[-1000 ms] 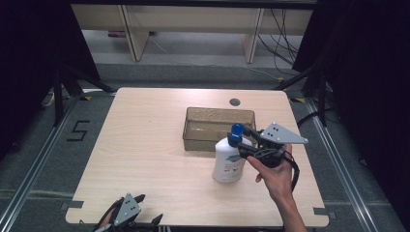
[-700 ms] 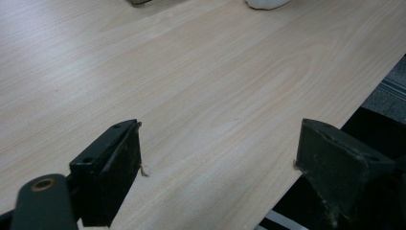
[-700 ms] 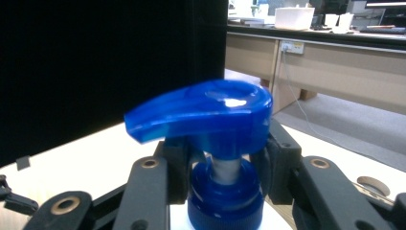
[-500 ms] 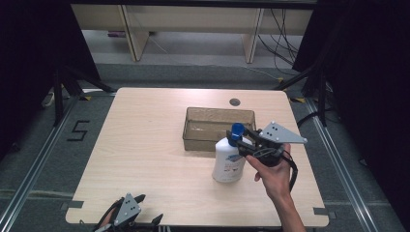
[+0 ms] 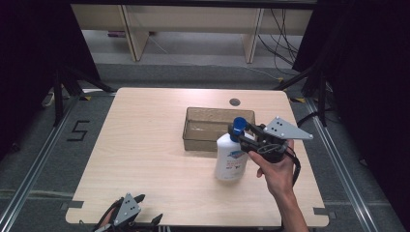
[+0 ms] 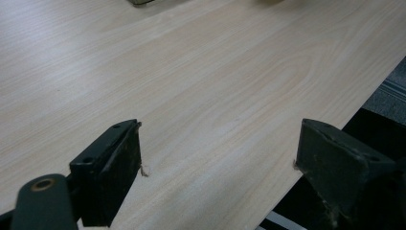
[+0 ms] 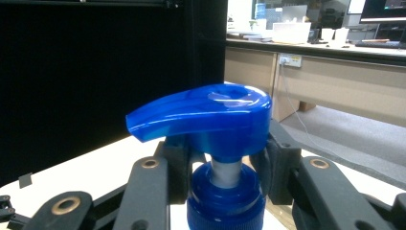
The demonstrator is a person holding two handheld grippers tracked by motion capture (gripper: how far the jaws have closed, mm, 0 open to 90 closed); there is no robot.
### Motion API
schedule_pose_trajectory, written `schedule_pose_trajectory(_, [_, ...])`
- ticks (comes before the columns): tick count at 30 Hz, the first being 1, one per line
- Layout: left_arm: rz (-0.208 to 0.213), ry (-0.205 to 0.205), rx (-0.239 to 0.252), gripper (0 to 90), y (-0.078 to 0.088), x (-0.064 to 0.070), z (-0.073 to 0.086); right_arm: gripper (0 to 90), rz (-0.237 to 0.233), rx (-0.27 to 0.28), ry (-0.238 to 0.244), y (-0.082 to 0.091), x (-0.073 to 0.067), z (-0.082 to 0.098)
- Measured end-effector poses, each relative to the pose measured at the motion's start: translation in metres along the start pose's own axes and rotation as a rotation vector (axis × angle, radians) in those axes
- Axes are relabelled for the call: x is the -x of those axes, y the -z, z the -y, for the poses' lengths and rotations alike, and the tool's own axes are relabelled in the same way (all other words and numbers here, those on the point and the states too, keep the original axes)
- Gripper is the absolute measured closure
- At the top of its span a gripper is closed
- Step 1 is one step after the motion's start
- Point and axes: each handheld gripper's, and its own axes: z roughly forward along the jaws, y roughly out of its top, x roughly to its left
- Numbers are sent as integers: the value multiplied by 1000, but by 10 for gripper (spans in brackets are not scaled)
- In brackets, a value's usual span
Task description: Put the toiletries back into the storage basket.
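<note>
Since my right fingers (image 7: 218, 177) are clamped on the thin neck under the blue pump head (image 7: 210, 115), the smooth white plastic bottle (image 5: 232, 158), upright on the counter (image 5: 145, 145) just near of the clear tray (image 5: 193, 130), could swing or slip when lifted. My left fingers (image 6: 218, 177) stand apart over bare woodgrain, near left.

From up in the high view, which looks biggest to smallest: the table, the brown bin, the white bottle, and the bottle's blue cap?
1. table
2. bin, nearly as tall in the picture as the bottle but far wider
3. bottle
4. cap

The bottle stands nearer the camera than the bin, so their real gap may be wider.
</note>
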Motion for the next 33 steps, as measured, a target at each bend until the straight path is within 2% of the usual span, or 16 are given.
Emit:
schedule_pose_trajectory(5, [-1,3,1,151,0,0,0,619,4,9,7,0,3,-3])
schedule_pose_trajectory(8, [0,4,2,151,0,0,0,619,9,8,-12,-1,5,-4])
schedule_pose_trajectory(13, [0,5,1,151,0,0,0,619,17,10,5,-1,8,-10])
schedule_pose_trajectory(17, [-1,7,3,151,0,0,0,619,20,5,-17,-1,11,-13])
schedule_pose_trajectory(19, [-1,7,3,151,0,0,1,619,21,14,-4,-1,13,-14])
schedule_pose_trajectory(20, [1,7,2,151,-1,0,0,618,18,10,-17,-1,14,-16])
schedule_pose_trajectory(21, [1,8,2,151,-1,0,0,619,25,13,-3,-1,15,-17])
schedule_pose_trajectory(22, [2,7,1,151,-1,0,0,619,18,16,-15,-1,15,-18])
schedule_pose_trajectory(27, [0,8,2,151,0,0,0,619,35,18,2,0,19,-24])
schedule_pose_trajectory(28, [0,7,2,151,-1,0,0,619,27,17,-15,1,18,-26])
schedule_pose_trajectory(33, [4,6,-2,151,0,0,0,619,39,35,5,2,26,-36])
